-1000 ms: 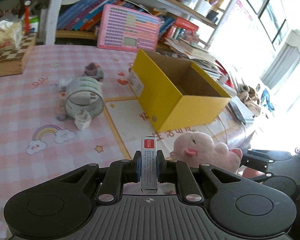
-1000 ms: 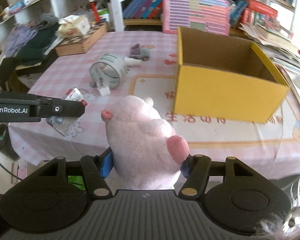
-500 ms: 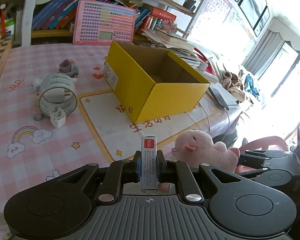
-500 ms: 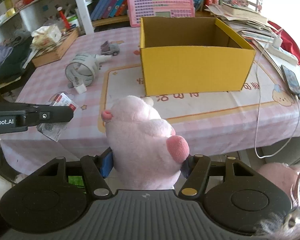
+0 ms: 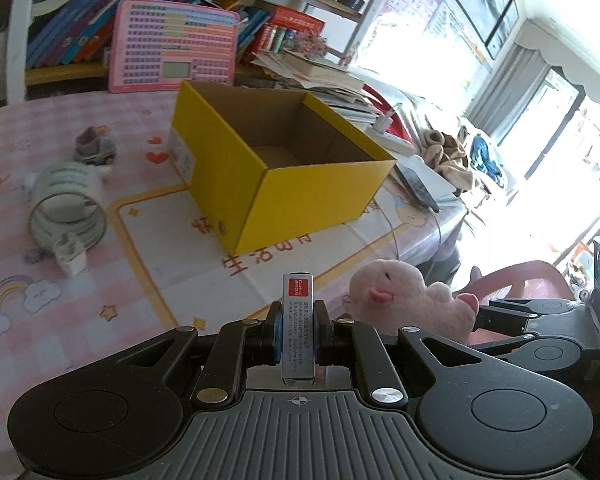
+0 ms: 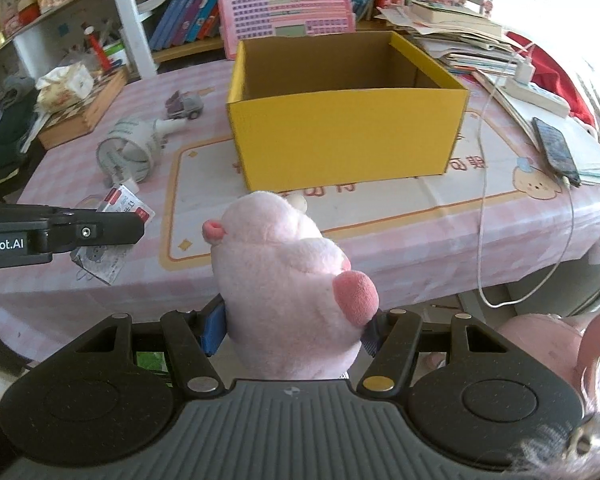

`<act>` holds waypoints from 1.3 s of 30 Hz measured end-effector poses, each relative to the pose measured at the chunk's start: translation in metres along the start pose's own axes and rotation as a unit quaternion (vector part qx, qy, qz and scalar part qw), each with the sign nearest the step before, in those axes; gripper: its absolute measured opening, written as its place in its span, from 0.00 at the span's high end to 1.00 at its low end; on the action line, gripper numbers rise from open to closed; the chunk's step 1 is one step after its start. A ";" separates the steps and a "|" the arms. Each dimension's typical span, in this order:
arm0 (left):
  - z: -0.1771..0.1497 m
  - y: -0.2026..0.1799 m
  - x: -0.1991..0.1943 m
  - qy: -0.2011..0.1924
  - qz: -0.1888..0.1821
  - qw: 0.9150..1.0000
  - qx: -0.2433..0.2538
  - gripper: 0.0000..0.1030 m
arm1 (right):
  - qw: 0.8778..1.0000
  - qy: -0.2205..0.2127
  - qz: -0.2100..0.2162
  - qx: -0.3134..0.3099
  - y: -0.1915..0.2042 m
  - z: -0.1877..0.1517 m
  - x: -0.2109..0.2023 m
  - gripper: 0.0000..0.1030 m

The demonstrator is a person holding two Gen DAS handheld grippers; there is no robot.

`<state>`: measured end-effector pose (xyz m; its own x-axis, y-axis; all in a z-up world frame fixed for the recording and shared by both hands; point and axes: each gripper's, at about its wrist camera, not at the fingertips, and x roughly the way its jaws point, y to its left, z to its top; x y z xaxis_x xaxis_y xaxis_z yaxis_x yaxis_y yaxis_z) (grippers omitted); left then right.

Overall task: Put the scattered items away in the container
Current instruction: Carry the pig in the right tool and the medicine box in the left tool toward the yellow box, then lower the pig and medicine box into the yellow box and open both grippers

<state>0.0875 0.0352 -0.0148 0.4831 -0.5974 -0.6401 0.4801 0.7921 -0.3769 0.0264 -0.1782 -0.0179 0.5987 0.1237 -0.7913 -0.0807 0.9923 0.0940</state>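
Right wrist view shows us mid-carry off the tabletop's near edge, right gripper (image 6: 294, 330) clamping the pink plush (image 6: 288, 280), left gripper (image 5: 297, 336) pinching a slim packet (image 5: 298, 332); next, we judge, lift both over the yellow box (image 6: 348, 128) and release.

Blown-out window glare, fisheye edges, slight blur

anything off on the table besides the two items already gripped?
Yes: the roll of tape lies tipped on its side left of the yellow box, with a white charger plug at its mouth and a toy truck behind it. A phone rests near the table edge, its cable dangling off. Nothing looks spilled or broken.
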 end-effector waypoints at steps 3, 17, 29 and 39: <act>0.005 -0.005 0.010 0.004 -0.007 1.000 0.007 0.88 | 1.000 0.000 -0.005 0.004 -0.008 0.001 0.001 0.41; 0.032 -0.027 0.056 0.017 -0.027 0.999 0.039 0.87 | 0.999 0.012 -0.015 0.029 -0.054 0.022 0.015 0.41; 0.093 -0.051 0.074 -0.061 -0.030 0.994 0.088 0.87 | 0.998 -0.061 -0.007 0.020 -0.101 0.093 0.009 0.41; 0.149 -0.053 0.101 -0.101 0.025 0.990 0.093 0.87 | 0.991 -0.117 0.032 -0.063 -0.124 0.178 0.031 0.41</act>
<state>0.2199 -0.0856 0.0407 0.6379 -0.5858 -0.5000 0.5693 0.7959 -0.2061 0.1972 -0.2963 0.0533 0.7566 0.2000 -0.6226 -0.2143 0.9753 0.0528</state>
